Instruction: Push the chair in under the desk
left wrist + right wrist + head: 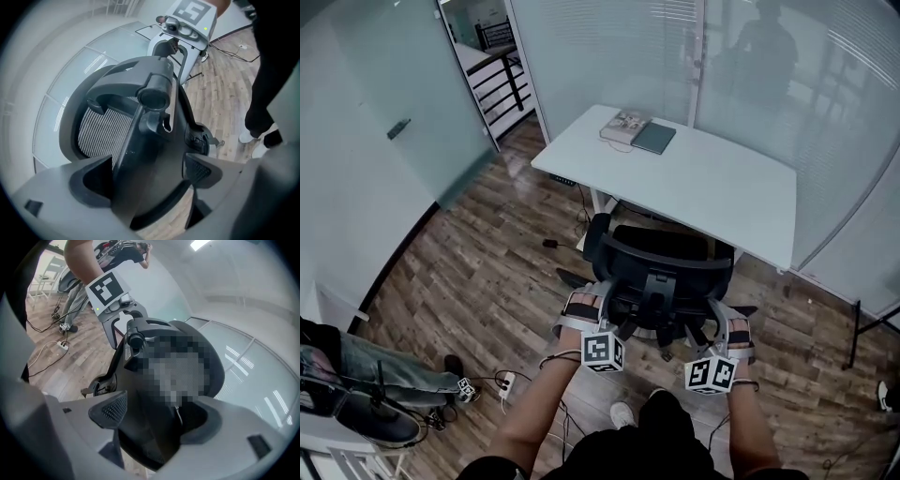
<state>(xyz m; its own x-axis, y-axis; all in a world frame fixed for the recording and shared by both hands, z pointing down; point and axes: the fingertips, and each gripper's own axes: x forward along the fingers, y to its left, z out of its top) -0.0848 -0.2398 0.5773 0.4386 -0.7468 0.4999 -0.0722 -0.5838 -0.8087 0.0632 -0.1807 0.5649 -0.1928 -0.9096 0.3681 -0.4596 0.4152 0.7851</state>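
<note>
No brand or readable word shows anywhere. The marker cubes [602,352] on the tools carry only black-and-white square patterns, and the cover print of the pale patterned book [624,125] beside the dark grey-green notebook [654,138] is too small to read.

The black mesh-backed office chair [670,258] stands on the brown wood-plank floor [487,272] against the near edge of the white rectangular desk [712,187]. Its front reaches just under the top, while its backrest and rear legs are out on the near side. The seat and most of the base are hidden behind the backrest.

The left tool [581,305] is at the backrest's left side. Its jaws are spread wide, and the dark frame runs between them without being gripped. The right tool [733,328] is at the right side, where its jaws pinch the backrest's rim — the far pad's contact is hard to make out in shadow.

At the lower left of the head view, a seated person's legs are cut off by the edge, near a white power strip [506,382] and its cables.
</note>
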